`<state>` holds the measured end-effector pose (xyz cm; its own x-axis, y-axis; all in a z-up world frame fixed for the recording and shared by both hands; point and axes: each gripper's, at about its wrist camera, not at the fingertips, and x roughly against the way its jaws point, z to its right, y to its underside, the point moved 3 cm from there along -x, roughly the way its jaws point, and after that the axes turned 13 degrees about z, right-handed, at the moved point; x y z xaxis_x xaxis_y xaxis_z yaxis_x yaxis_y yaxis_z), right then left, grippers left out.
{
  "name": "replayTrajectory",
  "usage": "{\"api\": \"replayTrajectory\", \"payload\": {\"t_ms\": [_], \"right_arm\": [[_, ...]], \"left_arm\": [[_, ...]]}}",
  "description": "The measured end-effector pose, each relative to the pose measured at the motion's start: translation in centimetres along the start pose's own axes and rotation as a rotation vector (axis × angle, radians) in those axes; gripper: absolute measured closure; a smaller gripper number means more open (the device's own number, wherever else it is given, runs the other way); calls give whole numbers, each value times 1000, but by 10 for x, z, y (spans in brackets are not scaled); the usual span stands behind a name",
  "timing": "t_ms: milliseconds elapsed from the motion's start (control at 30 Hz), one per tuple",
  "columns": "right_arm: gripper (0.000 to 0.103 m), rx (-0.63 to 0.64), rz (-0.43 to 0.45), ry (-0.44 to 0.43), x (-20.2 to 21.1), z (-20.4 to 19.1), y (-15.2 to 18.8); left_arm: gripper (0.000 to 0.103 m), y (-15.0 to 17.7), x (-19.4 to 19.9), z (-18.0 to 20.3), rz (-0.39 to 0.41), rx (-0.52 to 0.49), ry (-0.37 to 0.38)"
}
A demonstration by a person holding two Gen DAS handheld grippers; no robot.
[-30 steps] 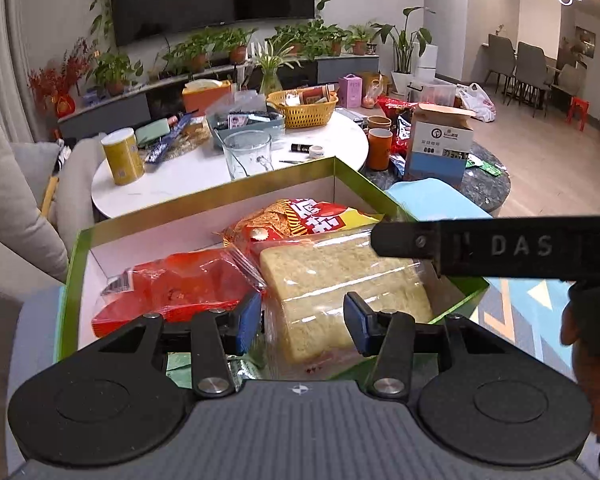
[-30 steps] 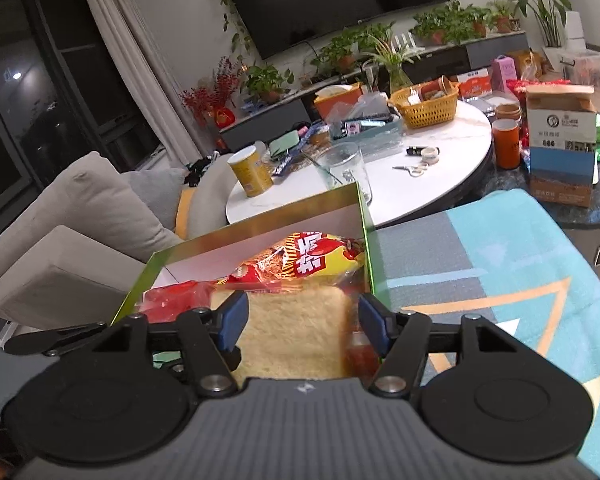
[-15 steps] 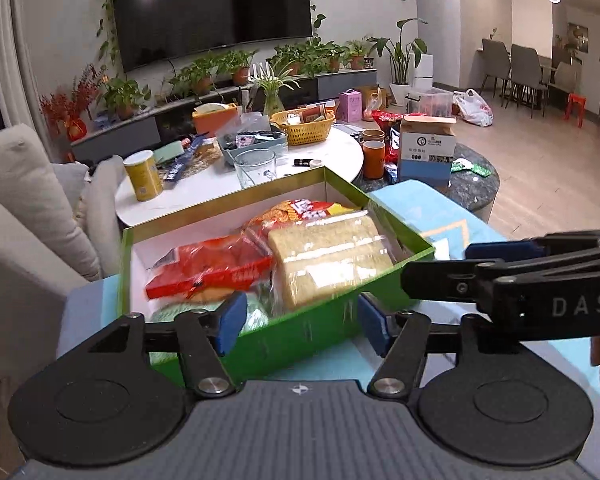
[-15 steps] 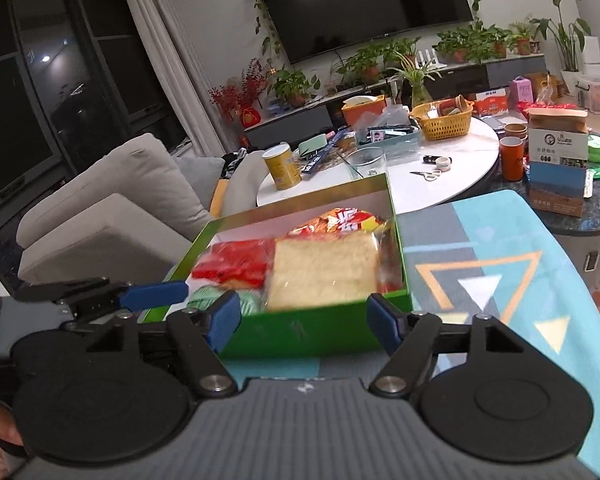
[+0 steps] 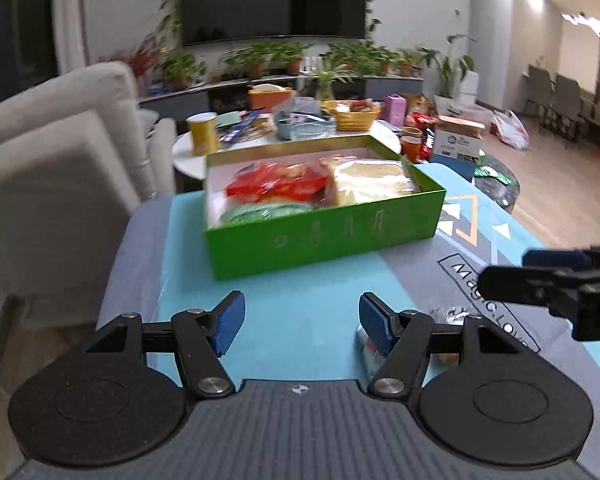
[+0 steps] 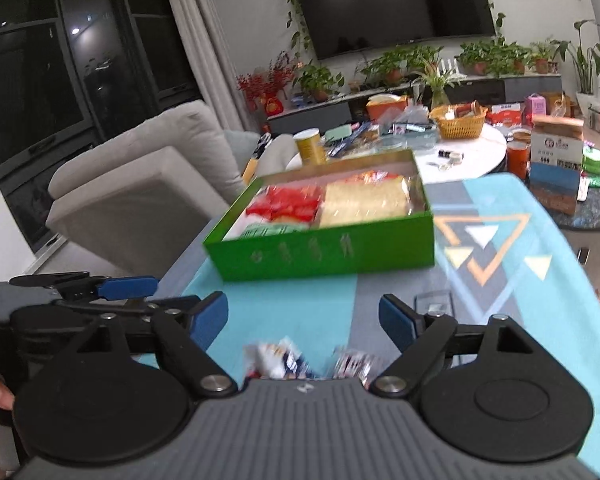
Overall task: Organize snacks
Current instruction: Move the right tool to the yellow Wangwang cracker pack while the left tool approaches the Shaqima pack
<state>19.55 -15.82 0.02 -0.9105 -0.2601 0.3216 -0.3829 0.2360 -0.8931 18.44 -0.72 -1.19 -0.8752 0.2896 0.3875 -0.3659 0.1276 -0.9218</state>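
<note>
Patterned cloth (image 6: 496,264), teal and grey with triangle motifs, covers the work surface; everything in play sits on it.

Green box (image 5: 324,236), lid off, lies at 12 o'clock from both grippers, well apart from them. Likely set square to the operator so packets can be dropped in from the near side. Inside: bread pack (image 5: 374,182) in clear wrap at the 2 o'clock corner, red packet (image 5: 276,186) just beside it at 11 o'clock, green packet (image 5: 268,212) against the near wall. Box looks mostly full.

Loose snack packets (image 6: 284,360), small, white with red and blue print, blurred, lie on the cloth at 6 o'clock below the right gripper (image 6: 303,316). Judged to be the items not yet boxed.

Right gripper: fingers spread wide, grasping nothing, positioned above those packets, which suggests the next pick.

Left gripper (image 5: 302,322): fingers likewise released, empty, over bare cloth.
</note>
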Motion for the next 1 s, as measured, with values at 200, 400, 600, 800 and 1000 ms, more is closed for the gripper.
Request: {"api": "replayTrajectory", "payload": {"t_ms": [200, 400, 600, 800, 1000], "right_arm": [[52, -20, -26, 32, 10, -3, 19], [52, -52, -55, 46, 15, -3, 29], [52, -27, -83, 59, 17, -9, 41], [51, -16, -96, 68, 19, -12, 49], [50, -3, -116, 128, 33, -4, 56]], "left_arm": [[31, 20, 33, -22, 31, 19, -85], [31, 45, 52, -35, -19, 19, -118], [31, 68, 56, -49, -125, 149, -146], [31, 74, 52, -40, -179, 192, -100], [31, 71, 37, -34, -214, 203, -127]]}}
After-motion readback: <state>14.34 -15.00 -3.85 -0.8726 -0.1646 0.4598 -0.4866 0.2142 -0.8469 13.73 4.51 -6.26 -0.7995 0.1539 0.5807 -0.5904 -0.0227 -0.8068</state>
